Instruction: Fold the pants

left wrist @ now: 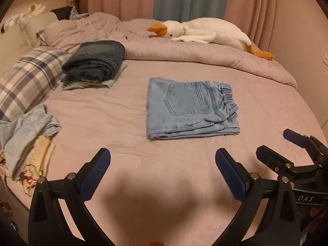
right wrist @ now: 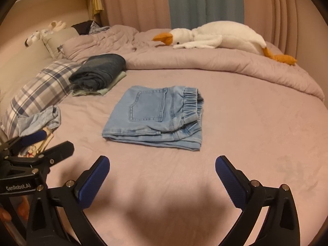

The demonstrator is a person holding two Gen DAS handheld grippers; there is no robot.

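You held both tools back from the work, and that read as a finished fold, not a grasp in progress. The left gripper (left wrist: 163, 157) stood wide, its blue pads well apart with nothing between them, low in the frame over bare sheet. The right gripper (right wrist: 162, 166) was just as wide and just as empty; each tool also showed at the lower edge of the other's view.

The pants (left wrist: 191, 108) lay near the centre of the frame on the bed (left wrist: 256, 106), apart from both tools. They were one pair of light denim, folded into a compact rectangle with the back pocket facing up, the elastic waistband bunched on the right side and the layered edges toward you. That shape suggests the folding itself was complete.

One stack of folded clothes (left wrist: 95, 61) sat in the upper left, dark denim on top of a pale green piece, probably the pile for finished items. One loose heap of clothes (left wrist: 26, 139) waited at the left edge, likely still unfolded. One plaid pillow (left wrist: 28, 78) lay between them, and one plush goose (left wrist: 207, 32) rested on the bunched duvet (left wrist: 205, 55) at the top.
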